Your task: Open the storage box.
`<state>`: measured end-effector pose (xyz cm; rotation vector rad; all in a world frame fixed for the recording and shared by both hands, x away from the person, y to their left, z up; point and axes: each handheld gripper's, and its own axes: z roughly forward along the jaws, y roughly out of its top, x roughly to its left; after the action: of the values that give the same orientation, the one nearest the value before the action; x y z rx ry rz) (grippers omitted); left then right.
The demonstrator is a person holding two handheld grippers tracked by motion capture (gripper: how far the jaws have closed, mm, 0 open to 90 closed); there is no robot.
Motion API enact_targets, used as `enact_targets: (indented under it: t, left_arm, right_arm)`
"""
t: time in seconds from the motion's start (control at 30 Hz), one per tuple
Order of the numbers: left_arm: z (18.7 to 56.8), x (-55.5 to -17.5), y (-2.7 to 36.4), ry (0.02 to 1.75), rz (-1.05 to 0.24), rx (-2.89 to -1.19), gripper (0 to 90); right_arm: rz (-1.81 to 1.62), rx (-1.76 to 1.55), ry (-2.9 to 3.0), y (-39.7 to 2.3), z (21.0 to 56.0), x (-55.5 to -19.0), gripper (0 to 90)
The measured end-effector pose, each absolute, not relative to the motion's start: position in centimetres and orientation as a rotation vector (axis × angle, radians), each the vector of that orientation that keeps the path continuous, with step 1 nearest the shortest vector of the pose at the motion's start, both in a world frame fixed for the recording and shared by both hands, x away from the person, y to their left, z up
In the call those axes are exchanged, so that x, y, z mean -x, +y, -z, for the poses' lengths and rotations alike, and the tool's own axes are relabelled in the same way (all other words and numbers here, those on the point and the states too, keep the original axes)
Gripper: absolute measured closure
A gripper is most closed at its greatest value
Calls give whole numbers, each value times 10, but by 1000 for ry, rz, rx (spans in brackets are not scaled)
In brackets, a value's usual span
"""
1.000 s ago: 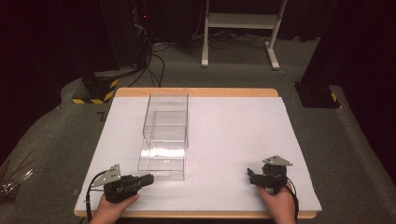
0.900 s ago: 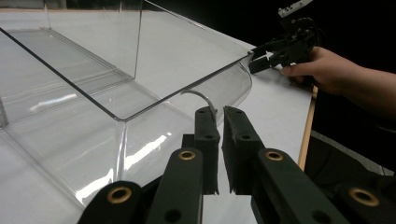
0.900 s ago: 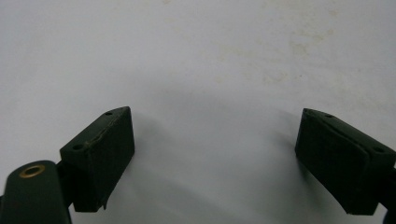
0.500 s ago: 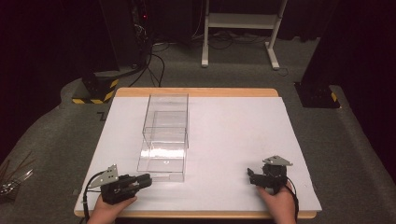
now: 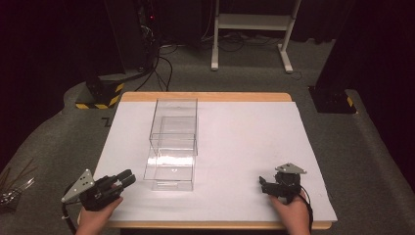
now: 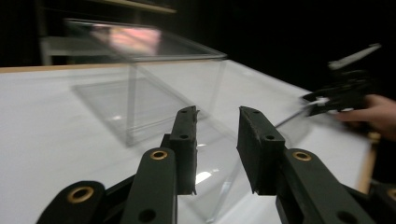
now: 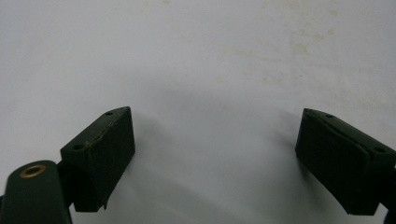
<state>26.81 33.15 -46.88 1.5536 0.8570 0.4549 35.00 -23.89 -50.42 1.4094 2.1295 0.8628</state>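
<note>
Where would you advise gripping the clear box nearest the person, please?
Probably its near wall: the clear box appears open-topped, so one jaw could drop inside and one outside that thin upright wall. The left hand-held gripper lies beside its near-left corner, so come from that side, jaws tipped downward.

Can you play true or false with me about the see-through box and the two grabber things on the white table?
1. The clear box has toys inside. False: nothing can be seen in it.
2. The left gripper is beside the box's near end, not touching it. True.
3. The right gripper is squeezing the box. False: it sits far off to the right of the box, jaws wide apart over bare table.
4. The left gripper's jaws have a gap between them. True.
5. Both grippers are held by hands near the table's front edge. True.
</note>
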Motion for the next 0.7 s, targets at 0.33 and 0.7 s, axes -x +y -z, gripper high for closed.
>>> enact_targets:
  t: [0.33, 0.7]
  left_arm:
    - [495, -289, 344, 1217, -765, -1717, 548]
    - [504, -306, 335, 1350, -739, -1882, 419]
  right_arm:
    - [-863, -1412, 2128, -239, 504, -350, 119]
    - [-864, -1410, 2129, -239, 504, -350, 119]
